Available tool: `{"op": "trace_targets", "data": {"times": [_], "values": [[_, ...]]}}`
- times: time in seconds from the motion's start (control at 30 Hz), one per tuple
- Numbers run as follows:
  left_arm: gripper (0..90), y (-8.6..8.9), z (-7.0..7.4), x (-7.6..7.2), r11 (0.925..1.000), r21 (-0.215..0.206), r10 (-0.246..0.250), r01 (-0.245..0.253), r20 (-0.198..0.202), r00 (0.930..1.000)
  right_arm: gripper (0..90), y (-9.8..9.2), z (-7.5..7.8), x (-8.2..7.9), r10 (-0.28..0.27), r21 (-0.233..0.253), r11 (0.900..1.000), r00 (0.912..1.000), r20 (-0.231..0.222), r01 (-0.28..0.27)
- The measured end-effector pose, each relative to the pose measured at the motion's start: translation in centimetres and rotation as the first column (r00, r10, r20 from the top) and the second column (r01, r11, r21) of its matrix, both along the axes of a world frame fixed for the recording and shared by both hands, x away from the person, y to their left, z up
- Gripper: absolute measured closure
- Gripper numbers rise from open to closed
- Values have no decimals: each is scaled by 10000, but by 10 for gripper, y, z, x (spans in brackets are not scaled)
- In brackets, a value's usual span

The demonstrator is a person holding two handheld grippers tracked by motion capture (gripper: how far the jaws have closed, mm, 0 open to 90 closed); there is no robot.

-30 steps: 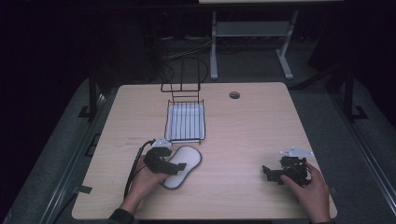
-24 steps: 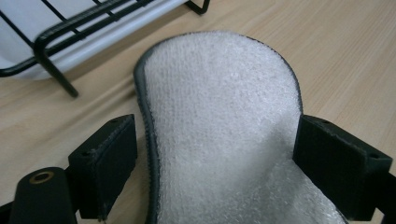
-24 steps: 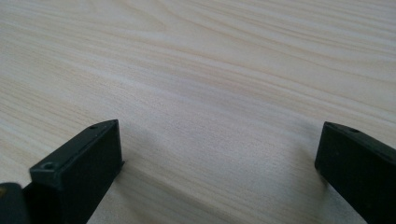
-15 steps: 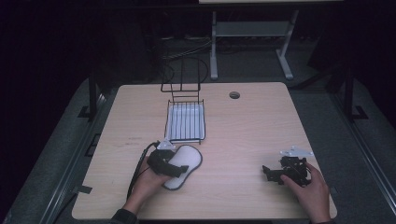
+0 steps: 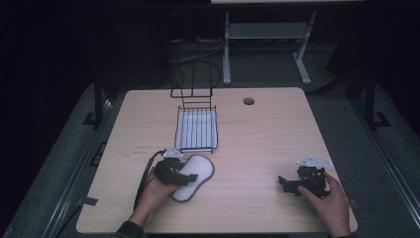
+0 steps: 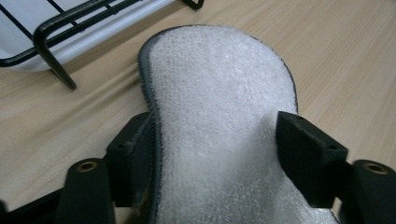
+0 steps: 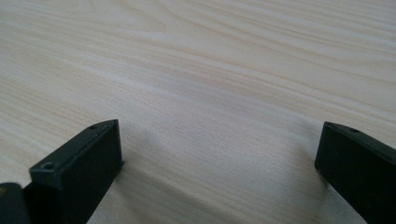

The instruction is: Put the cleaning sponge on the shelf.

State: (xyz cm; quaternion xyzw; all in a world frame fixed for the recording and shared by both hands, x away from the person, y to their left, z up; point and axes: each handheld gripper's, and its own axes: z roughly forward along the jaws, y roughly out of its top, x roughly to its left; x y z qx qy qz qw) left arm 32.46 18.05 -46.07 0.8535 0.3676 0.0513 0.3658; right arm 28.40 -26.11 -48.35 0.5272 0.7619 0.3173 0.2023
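A white fleecy insole with a grey edge lies flat on the wooden table, just in front of a black wire rack. My left gripper is over its near half. In the left gripper view both black jaws press the narrow waist of the insole from either side, and its left edge curls up against one jaw; the left gripper is shut on it. My right gripper rests near the table's front right, held by a hand. The right gripper is open over bare wood.
The wire rack with a white tray in its base stands at the table's middle back; its corner is close to the insole's tip. A round cable hole is farther back. A black cable trails from the left gripper.
The left hand and gripper have shifted slightly over the insole, which stays in about the same spot. The right gripper has not moved.
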Motion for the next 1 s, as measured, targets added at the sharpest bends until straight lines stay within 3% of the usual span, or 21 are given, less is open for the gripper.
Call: {"op": "trace_targets", "data": {"times": [0.2,0.47,0.8,1.0], "values": [[476,5,8,-2,9998,-192,-45,50,276,9996,2,0,0,0,2,-1,10000,10000,-1,-2],[627,13,15,-3,9968,-797,-80,99,243,9997,2,0,0,0,1,0,10000,10000,-1,-1],[708,19,24,-5,9914,-1263,-318,351,284,9991,2,0,0,0,2,0,10000,10000,0,-2],[762,22,33,-8,9843,-1639,-599,649,355,9976,2,0,0,0,3,2,10000,10000,-1,-3]]}}
